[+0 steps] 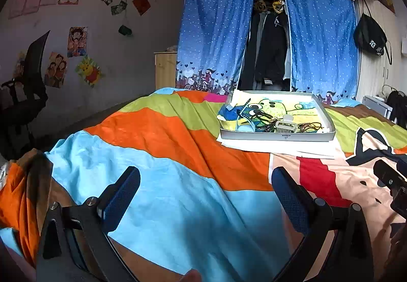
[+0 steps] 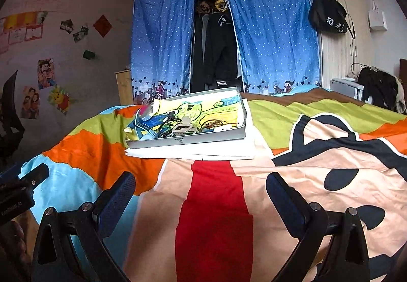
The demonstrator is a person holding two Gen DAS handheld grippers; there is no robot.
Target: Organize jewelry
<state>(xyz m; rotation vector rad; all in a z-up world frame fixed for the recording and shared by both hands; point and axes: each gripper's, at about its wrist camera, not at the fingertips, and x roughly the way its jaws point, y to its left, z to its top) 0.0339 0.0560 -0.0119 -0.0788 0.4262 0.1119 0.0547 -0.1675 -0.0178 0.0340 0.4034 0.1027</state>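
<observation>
A: What is seen nearest?

B: The left gripper (image 1: 206,195) is held over the light-blue and orange part of the bedspread (image 1: 178,154), its jaws spread wide with nothing between them. The right gripper (image 2: 201,195) is held beside it over the peach and red part, jaws likewise wide and empty. Each gripper is glimpsed at the edge of the other's view.

A: And the jewelry?

B: Farther up the bed, a shallow white box lid (image 2: 185,141) is set on white paper sheets (image 2: 203,151). A coloured drawing (image 2: 203,106) is laid inside it. The jewelry is gathered along the lid's near wall: dark beaded bracelets (image 1: 264,119), a pale hair claw clip (image 1: 286,124), thin brown bands (image 1: 310,127) on the right, and a blue strap (image 2: 145,128) on the left. Single pieces in the tangle cannot be told apart.

A: Beyond the bed?

B: A blue dotted curtain (image 1: 216,32) is parted over hanging dark clothes (image 1: 269,48). A black bag (image 2: 328,17) is hung at the right, and posters (image 1: 76,41) are fixed on the left wall.
</observation>
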